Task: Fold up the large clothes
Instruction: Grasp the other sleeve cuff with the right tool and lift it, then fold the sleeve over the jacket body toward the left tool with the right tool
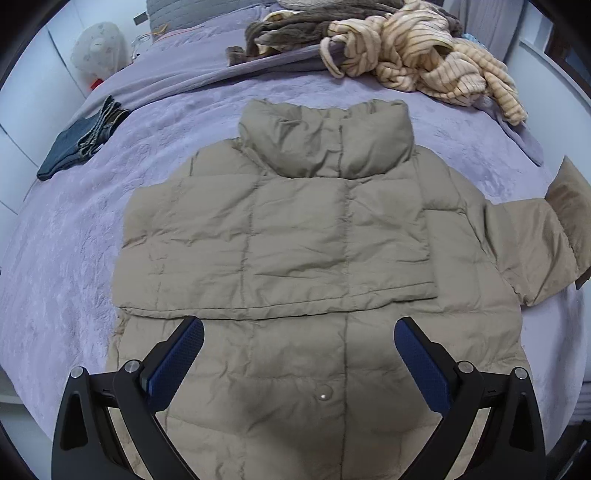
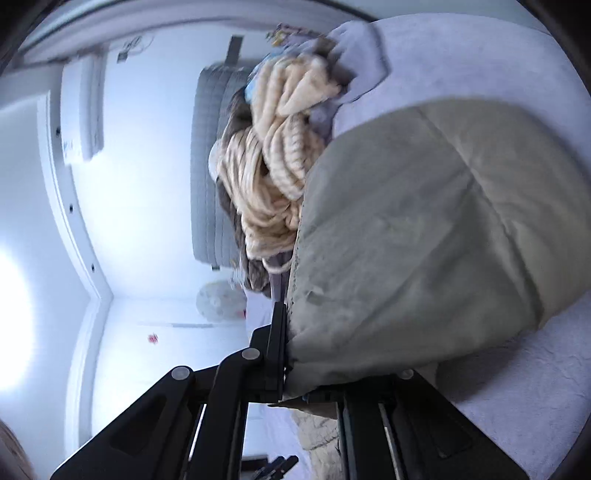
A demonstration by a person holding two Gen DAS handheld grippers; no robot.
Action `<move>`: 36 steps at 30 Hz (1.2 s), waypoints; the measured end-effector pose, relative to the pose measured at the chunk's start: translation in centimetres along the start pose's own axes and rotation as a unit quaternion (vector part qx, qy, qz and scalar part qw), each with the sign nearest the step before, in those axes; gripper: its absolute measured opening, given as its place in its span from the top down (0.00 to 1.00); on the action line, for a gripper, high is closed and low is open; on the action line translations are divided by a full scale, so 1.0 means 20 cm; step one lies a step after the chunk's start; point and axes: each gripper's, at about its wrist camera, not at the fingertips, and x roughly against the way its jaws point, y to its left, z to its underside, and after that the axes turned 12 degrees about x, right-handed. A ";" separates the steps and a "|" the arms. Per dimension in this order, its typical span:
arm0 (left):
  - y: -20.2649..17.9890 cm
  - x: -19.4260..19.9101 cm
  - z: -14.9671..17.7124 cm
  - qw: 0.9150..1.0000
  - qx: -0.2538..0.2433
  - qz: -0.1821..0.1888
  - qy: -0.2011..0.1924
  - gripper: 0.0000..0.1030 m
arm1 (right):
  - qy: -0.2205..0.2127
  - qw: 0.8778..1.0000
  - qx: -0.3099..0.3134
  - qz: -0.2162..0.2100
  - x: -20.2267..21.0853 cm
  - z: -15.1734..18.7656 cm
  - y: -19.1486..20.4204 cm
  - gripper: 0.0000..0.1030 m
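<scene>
A khaki puffer jacket (image 1: pixel 295 240) lies front up on the purple bed cover (image 1: pixel 74 240), collar at the far end. One sleeve is folded flat across its chest. The other sleeve (image 1: pixel 535 240) sticks out to the right, its cuff end raised. My left gripper (image 1: pixel 299 332) hangs open over the jacket's lower front with nothing between its blue pads (image 1: pixel 177 362). In the right wrist view, my right gripper (image 2: pixel 286 350) is shut on the edge of that sleeve (image 2: pixel 424 240). The khaki fabric bulges over and hides one finger.
A heap of cream striped knitwear (image 1: pixel 424 55) and brown fuzzy cloth (image 1: pixel 288 29) lies at the head of the bed, close behind the raised sleeve. Folded dark jeans (image 1: pixel 81 140) sit at the bed's left edge. A grey headboard (image 2: pixel 214 166) and white walls lie beyond.
</scene>
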 end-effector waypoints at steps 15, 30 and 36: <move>0.43 -0.14 -0.10 0.998 0.053 -0.019 -0.010 0.00 | 0.281 0.905 0.261 0.185 -1.12 0.94 0.33 0.93; 0.53 -0.31 -0.20 0.997 0.065 0.046 0.016 0.00 | 0.232 0.918 0.223 0.230 -0.86 0.84 0.37 0.34; 0.61 -0.35 -0.25 0.991 0.091 0.089 0.030 0.00 | 0.090 0.974 0.010 0.209 -0.60 0.57 0.07 0.37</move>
